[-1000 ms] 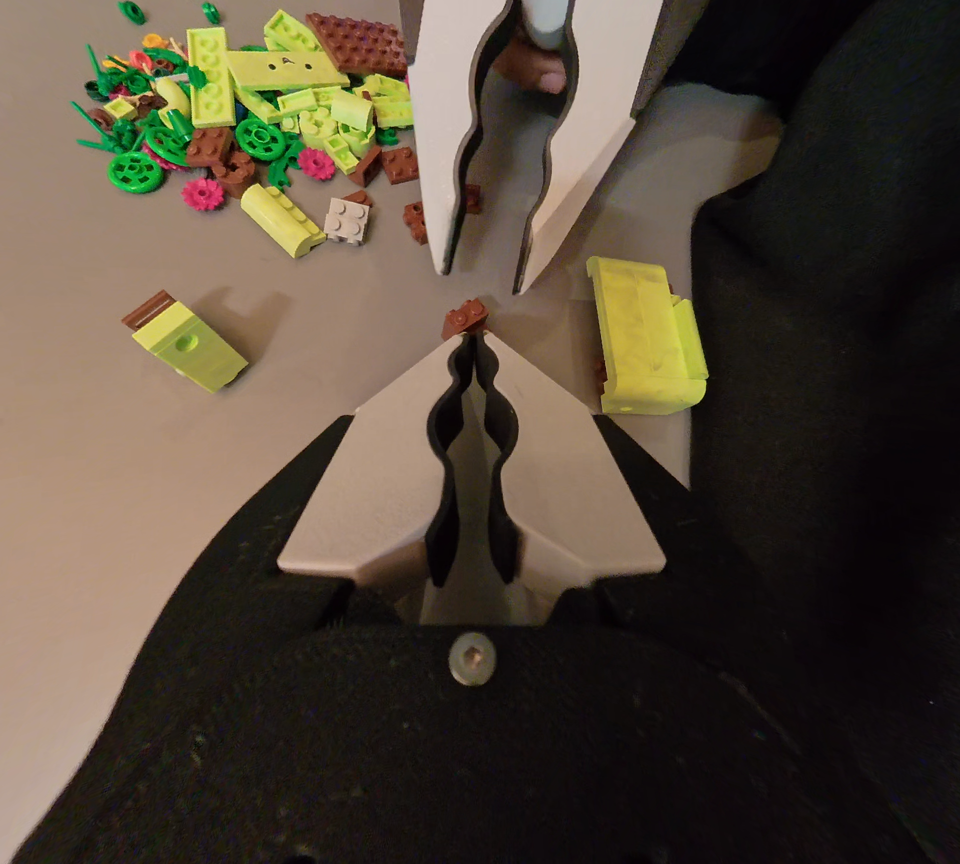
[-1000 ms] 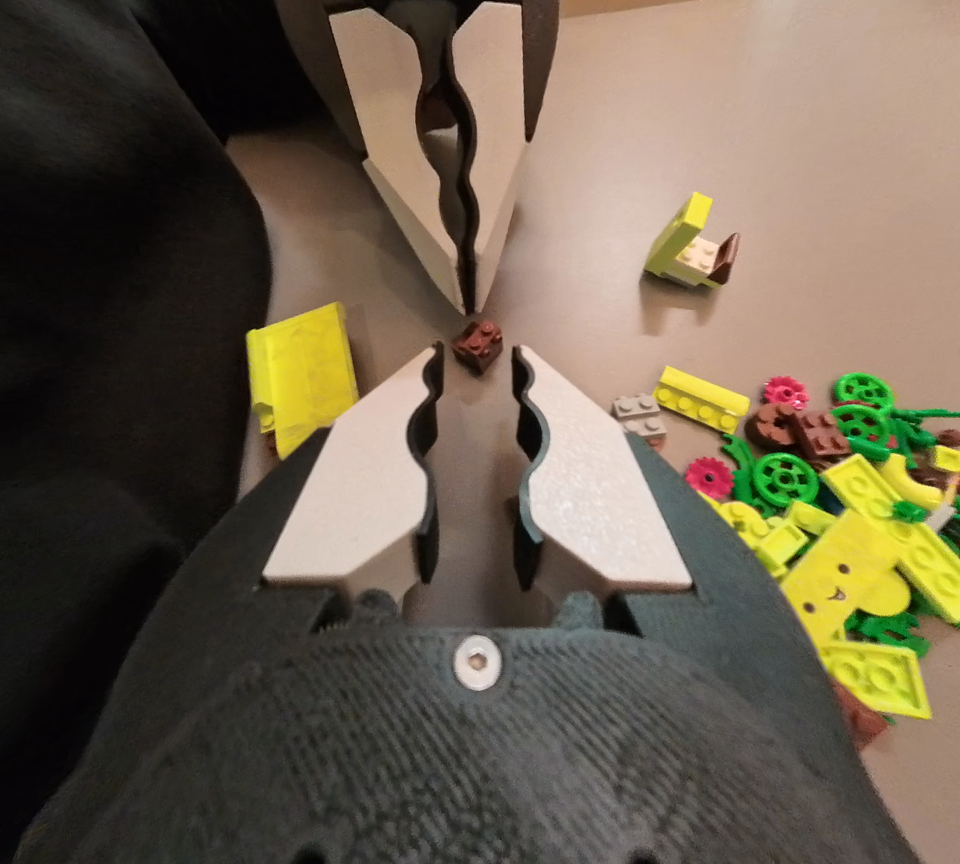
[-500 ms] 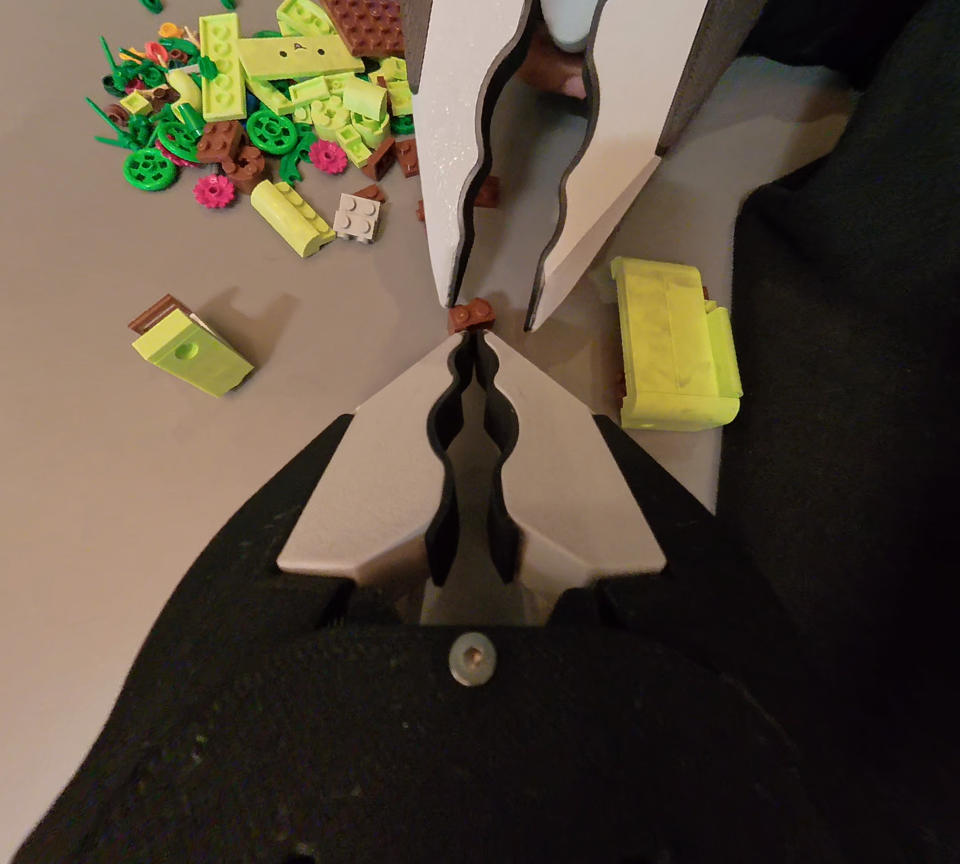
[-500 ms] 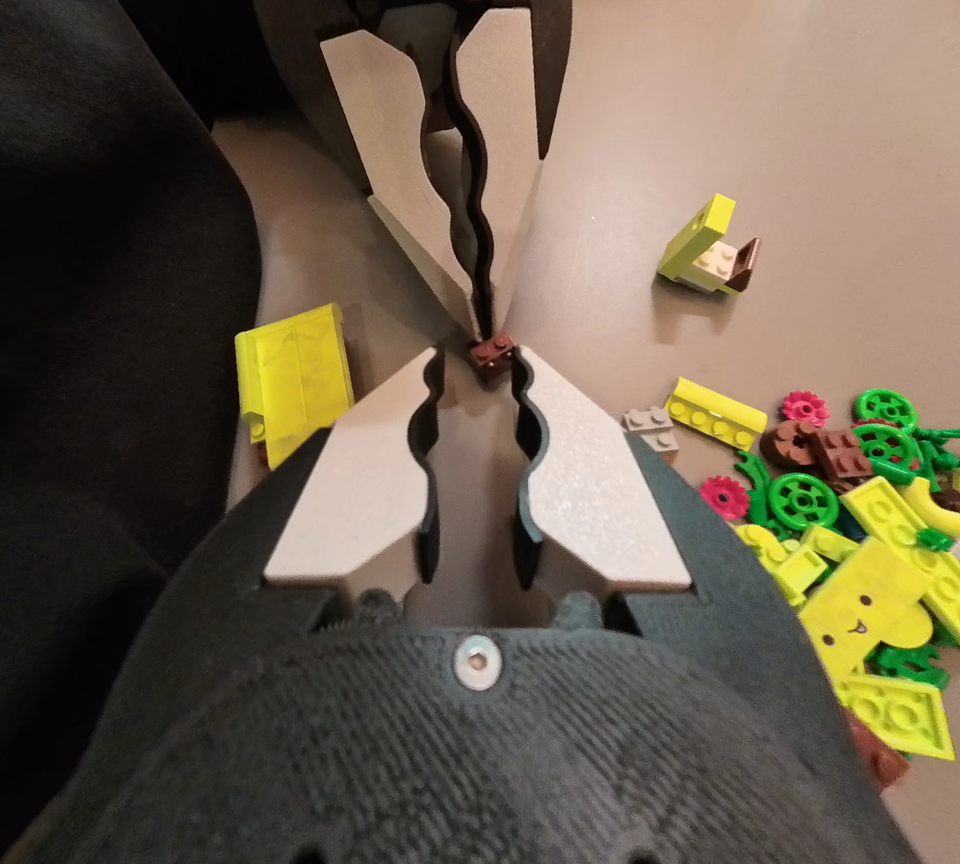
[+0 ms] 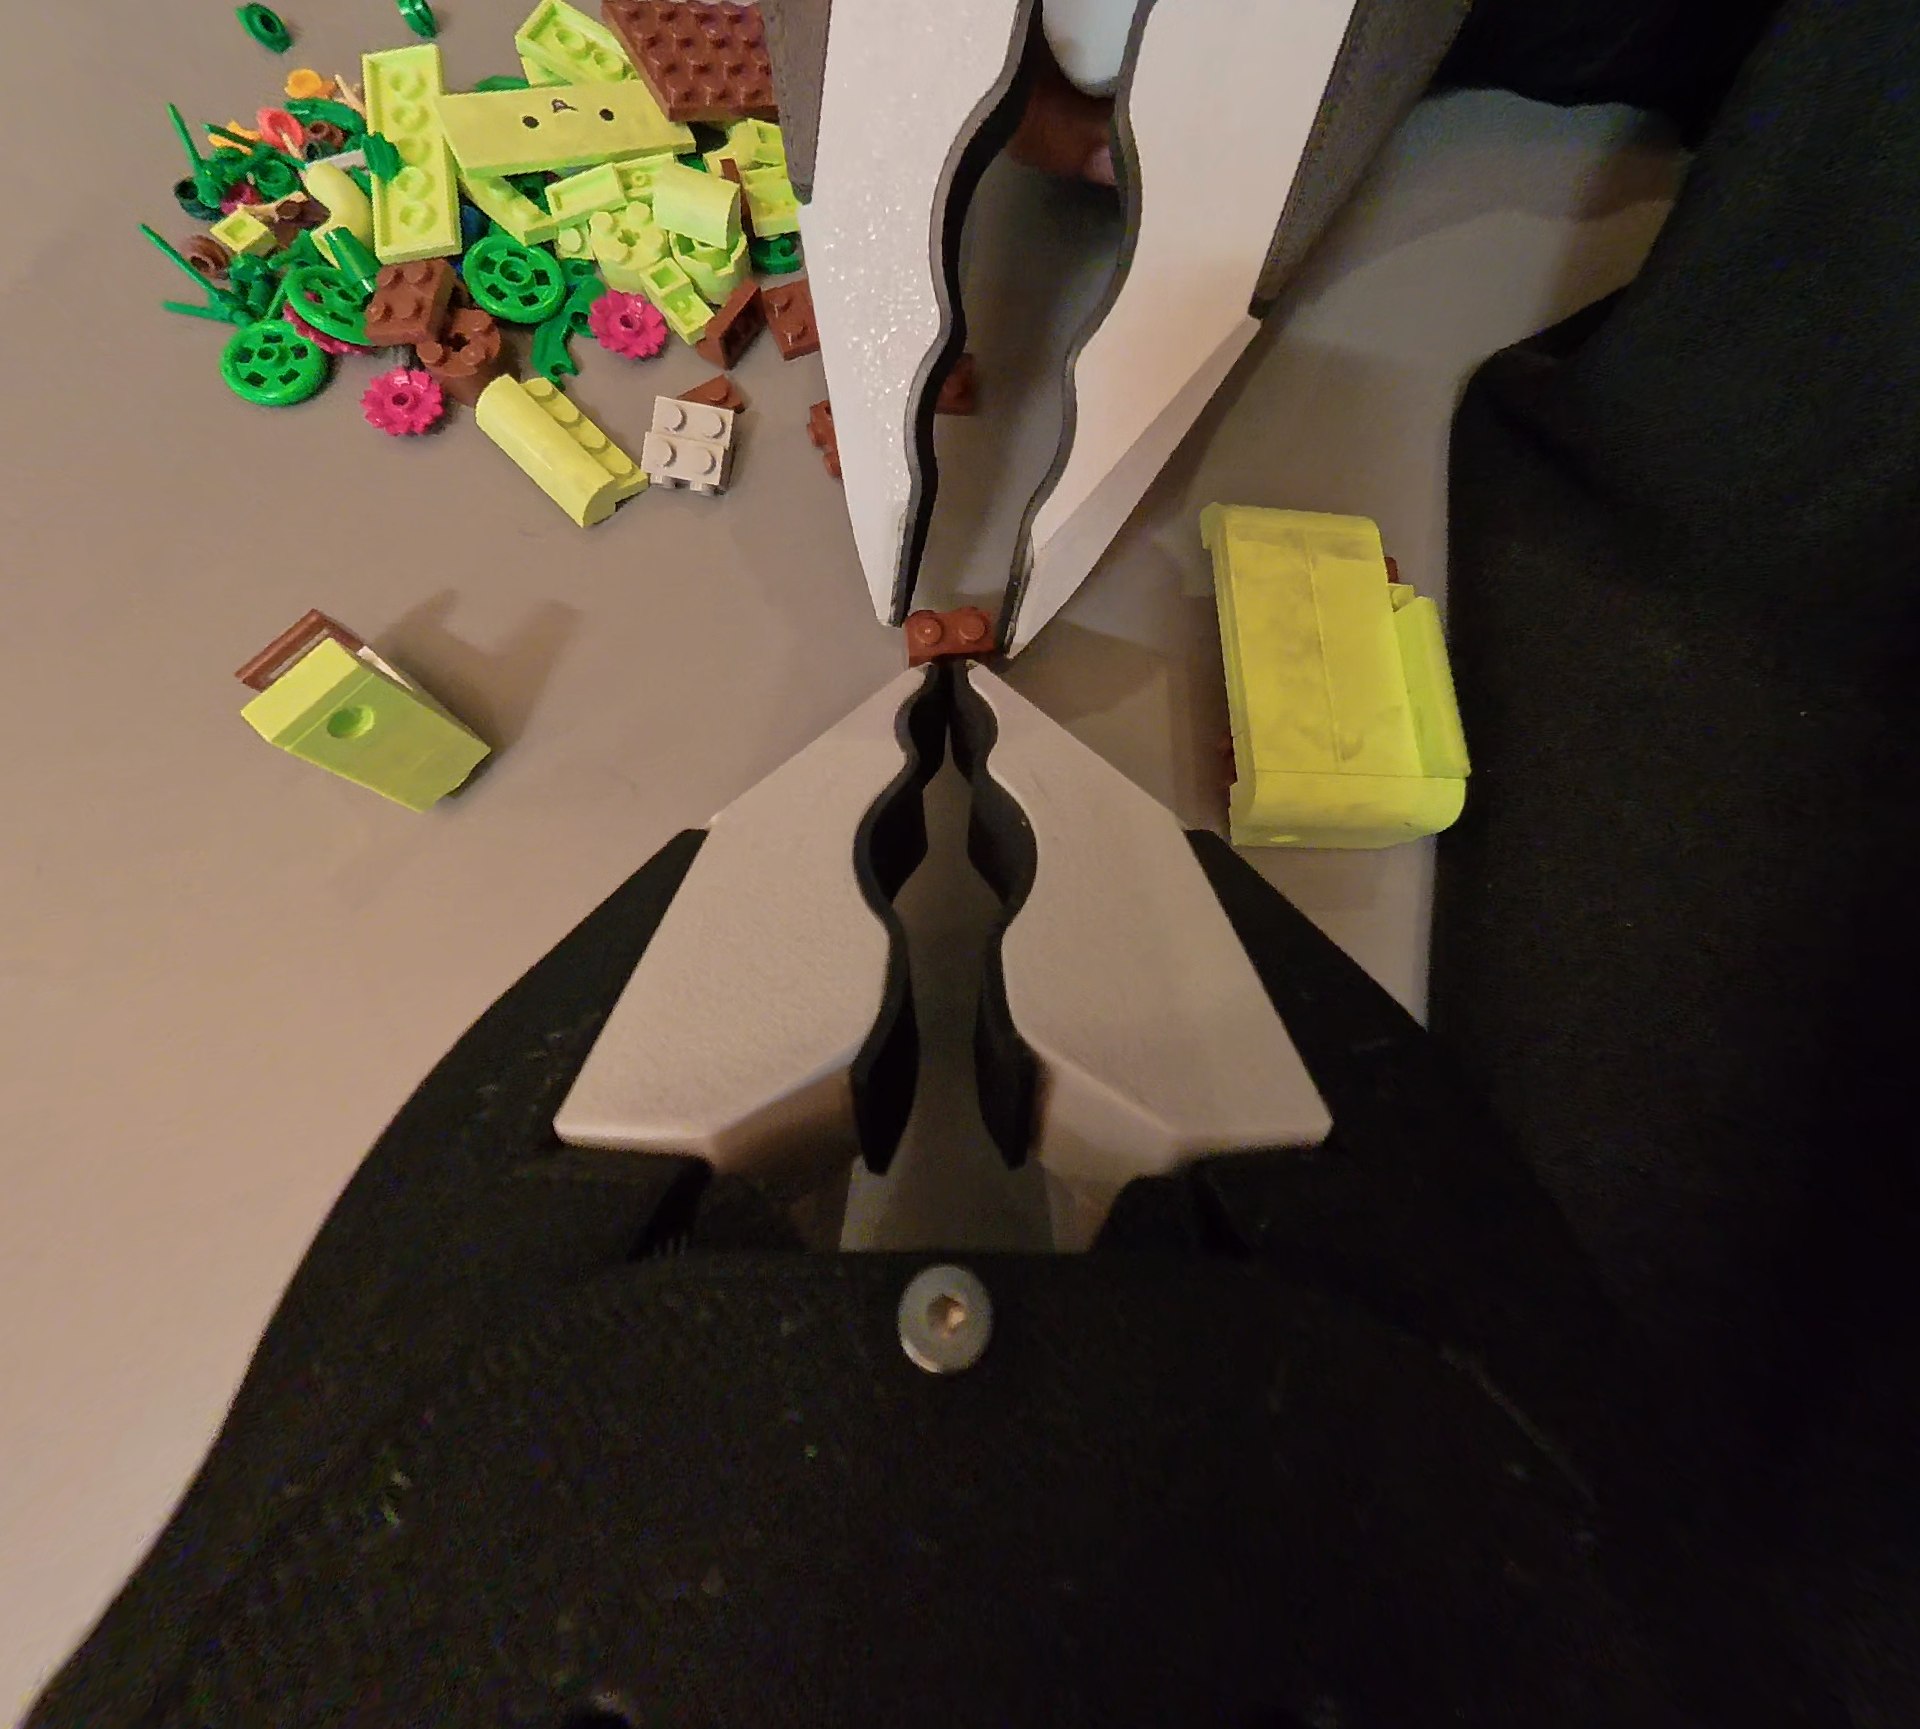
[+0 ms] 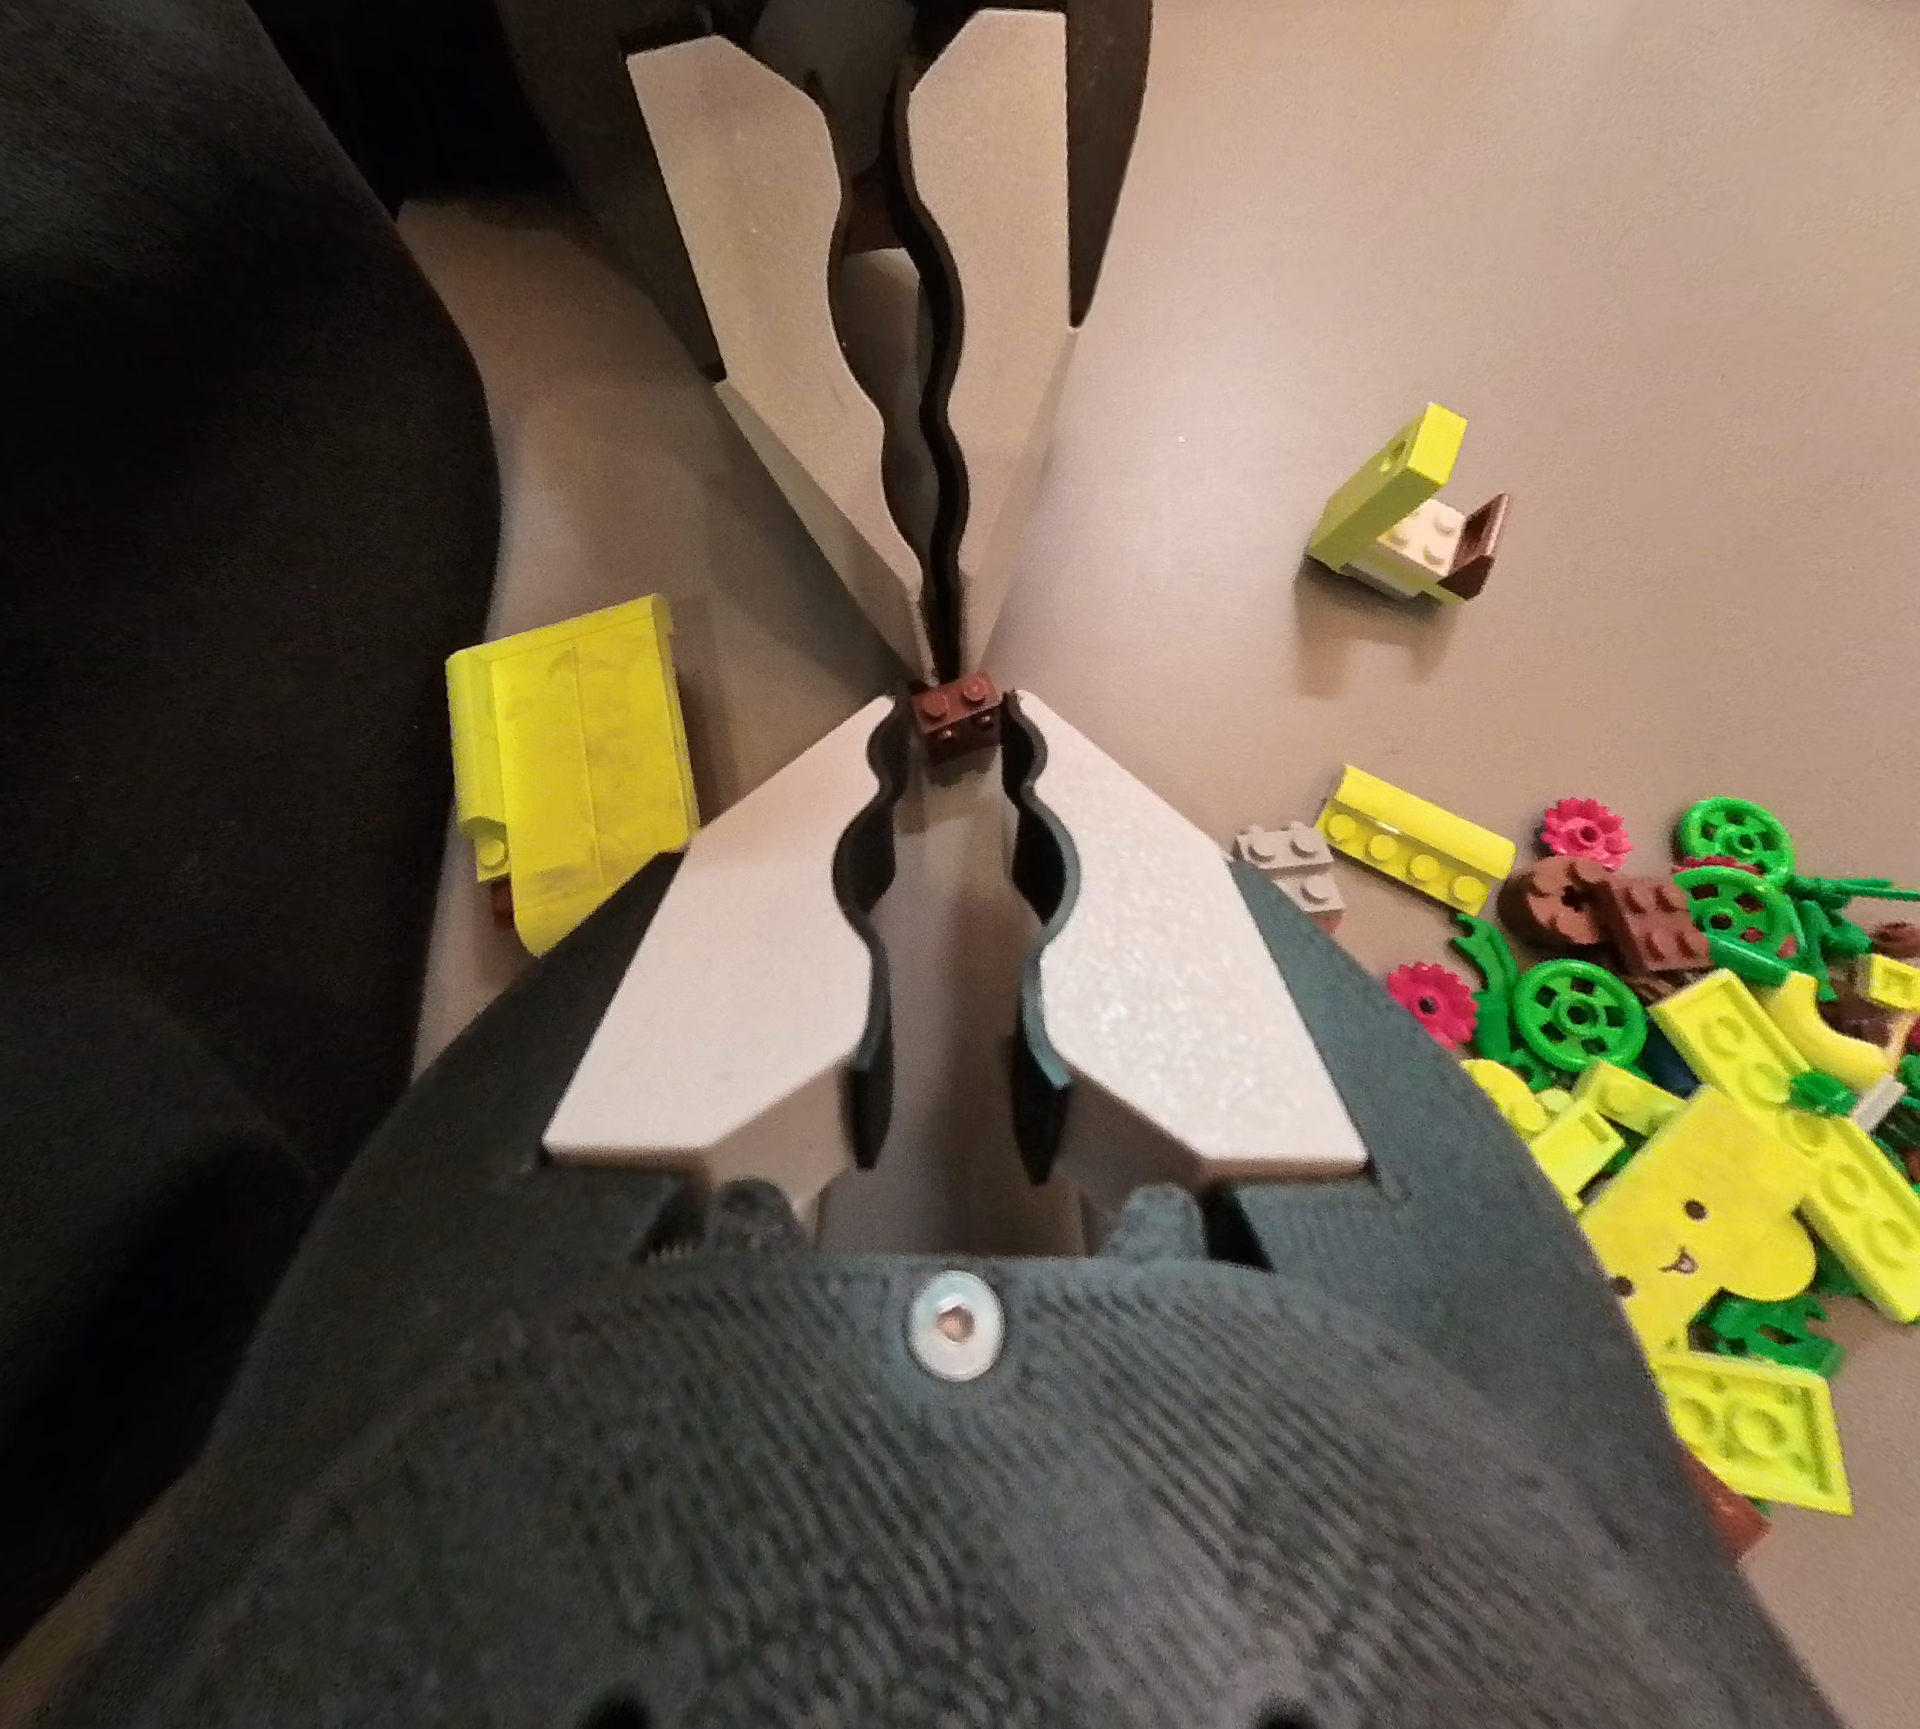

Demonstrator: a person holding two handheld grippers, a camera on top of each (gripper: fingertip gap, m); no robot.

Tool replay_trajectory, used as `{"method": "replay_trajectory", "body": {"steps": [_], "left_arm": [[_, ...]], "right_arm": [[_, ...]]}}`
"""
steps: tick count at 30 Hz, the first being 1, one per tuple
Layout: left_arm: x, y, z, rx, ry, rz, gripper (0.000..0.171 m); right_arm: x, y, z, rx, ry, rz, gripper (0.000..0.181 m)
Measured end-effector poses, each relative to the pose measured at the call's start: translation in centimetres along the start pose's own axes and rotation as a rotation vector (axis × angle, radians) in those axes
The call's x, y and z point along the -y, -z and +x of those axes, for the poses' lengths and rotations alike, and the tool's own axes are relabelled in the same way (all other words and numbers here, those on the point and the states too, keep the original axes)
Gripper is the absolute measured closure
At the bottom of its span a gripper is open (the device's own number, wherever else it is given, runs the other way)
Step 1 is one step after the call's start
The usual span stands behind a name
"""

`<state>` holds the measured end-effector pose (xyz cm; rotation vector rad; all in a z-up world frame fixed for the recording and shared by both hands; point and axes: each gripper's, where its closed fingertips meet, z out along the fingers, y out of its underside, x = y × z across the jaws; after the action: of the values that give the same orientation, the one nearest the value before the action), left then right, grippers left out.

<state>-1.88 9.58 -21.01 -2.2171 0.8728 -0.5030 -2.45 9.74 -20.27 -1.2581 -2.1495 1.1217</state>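
Your right gripper [image 6: 951, 723] has its two fingers on either side of a little brown brick [image 6: 958, 729], with thin gaps still showing. Your left gripper [image 6: 943, 656] points at it from the other side, tips pinched on the brick's far edge. A yellow block [image 6: 571, 754] lies on the grey table [image 6: 1455, 225] beside them.

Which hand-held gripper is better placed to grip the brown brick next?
Right. The right hand-held gripper is open with a fingertip on each side of the brick, probably ready to close. The left hand-held gripper is shut, pinching only its edge.
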Motion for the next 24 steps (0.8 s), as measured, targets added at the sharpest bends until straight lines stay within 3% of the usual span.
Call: {"method": "replay_trajectory", "body": {"steps": [3, 24], "left_arm": [[0.0, -0.04, 0.09, -0.003, -0.001, -0.001, 0.171], [-0.38, -0.16, 0.32, 0.082, -0.029, -0.092, 0.169]], "right_arm": [[-0.26, -0.34, -0.26, 0.003, 0.02, -0.021, 0.159], [-0.24, -0.28, -0.43, 0.027, 0.028, -0.013, 0.167]]}}
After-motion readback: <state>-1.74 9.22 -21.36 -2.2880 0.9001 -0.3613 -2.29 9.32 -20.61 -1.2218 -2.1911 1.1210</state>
